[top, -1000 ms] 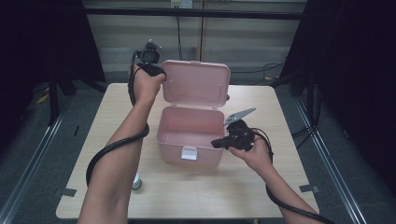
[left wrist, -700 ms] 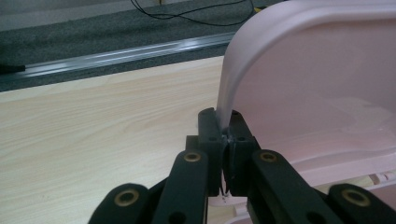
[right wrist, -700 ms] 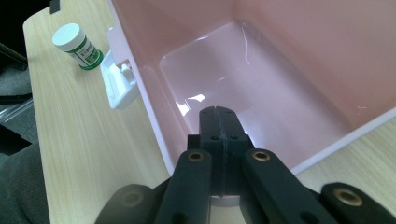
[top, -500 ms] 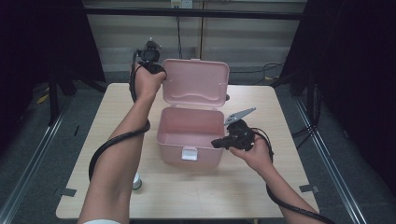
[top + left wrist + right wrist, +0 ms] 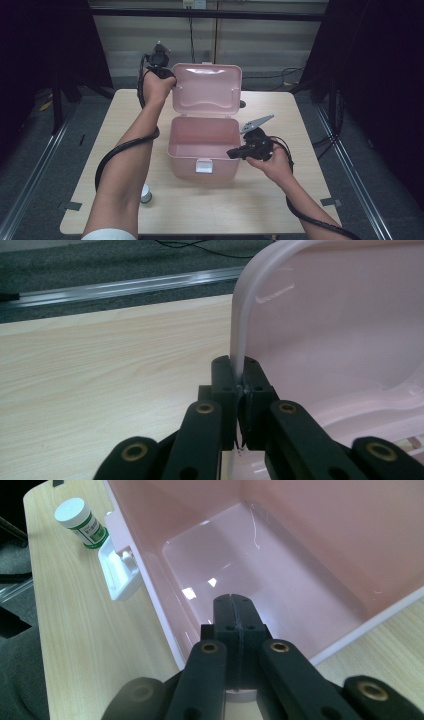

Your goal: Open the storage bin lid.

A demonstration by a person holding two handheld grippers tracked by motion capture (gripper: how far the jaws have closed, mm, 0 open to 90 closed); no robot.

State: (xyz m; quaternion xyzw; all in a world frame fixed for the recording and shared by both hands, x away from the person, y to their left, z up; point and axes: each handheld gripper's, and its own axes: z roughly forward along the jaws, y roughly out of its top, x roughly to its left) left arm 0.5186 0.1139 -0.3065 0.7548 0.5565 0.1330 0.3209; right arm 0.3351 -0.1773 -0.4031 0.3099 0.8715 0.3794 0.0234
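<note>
Box: pink rectangular plastic storage box [image 5: 202, 150] at table centre, cavity empty, white front latch [image 5: 203, 165] hanging at 6 o'clock.
Lid: pink hinged plastic lid [image 5: 206, 90] upright at 12 o'clock of the box.
Left gripper: left gripper [image 5: 239, 385] clamped on the lid's side edge, at 9 o'clock of the lid in the high view; judged to keep the lid propped open.
Right gripper: right gripper [image 5: 235, 612] with jaws together, nothing between them, at the box's 3 o'clock wall; probably steadying the box.
Bottle: small white-capped, green-labelled bottle [image 5: 80, 522] on the light wooden table [image 5: 280, 200], at 7 o'clock of the box, apart from it; a likely item for loading.
</note>
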